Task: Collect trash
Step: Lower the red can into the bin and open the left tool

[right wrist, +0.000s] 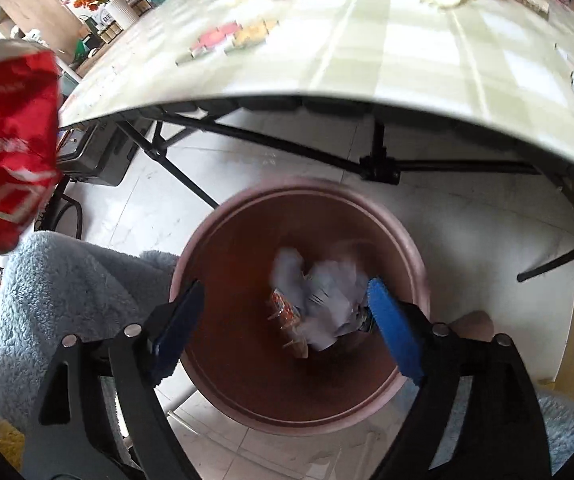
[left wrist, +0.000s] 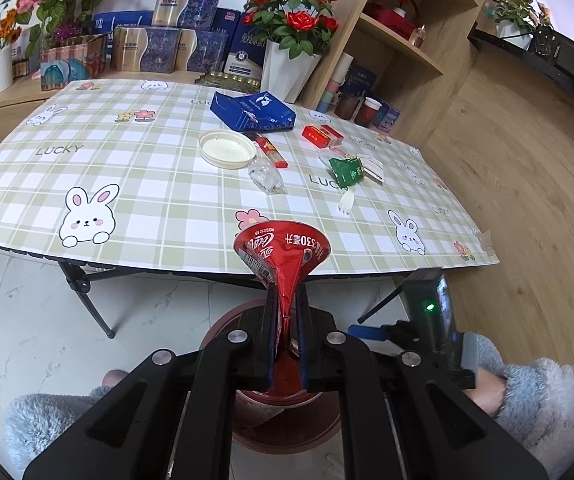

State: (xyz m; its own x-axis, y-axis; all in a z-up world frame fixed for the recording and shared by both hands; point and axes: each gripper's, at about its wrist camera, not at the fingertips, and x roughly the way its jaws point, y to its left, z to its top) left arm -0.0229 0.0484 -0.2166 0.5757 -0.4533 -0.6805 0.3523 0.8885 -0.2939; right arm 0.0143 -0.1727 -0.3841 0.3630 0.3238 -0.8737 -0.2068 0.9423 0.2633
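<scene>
The desk [left wrist: 135, 168] carries a green-and-white checked cloth printed with rabbits and flowers, and its load sits toward 1 o'clock of the left wrist view: a blue carton [left wrist: 253, 111] farthest back, a round white lid [left wrist: 227, 148] just at 7 o'clock of it, and a red box [left wrist: 322, 136] at 4 o'clock of the carton. At 5 o'clock of the lid lie a red stick packet [left wrist: 271, 152] and a crumpled clear wrapper [left wrist: 266, 176], with a green packet [left wrist: 346, 171] and a white plastic fork [left wrist: 347, 200] near the right edge. The pale marble floor [left wrist: 39, 320] under the desk front bears a pink round bin [right wrist: 403, 240] holding crumpled paper and wrappers.
</scene>
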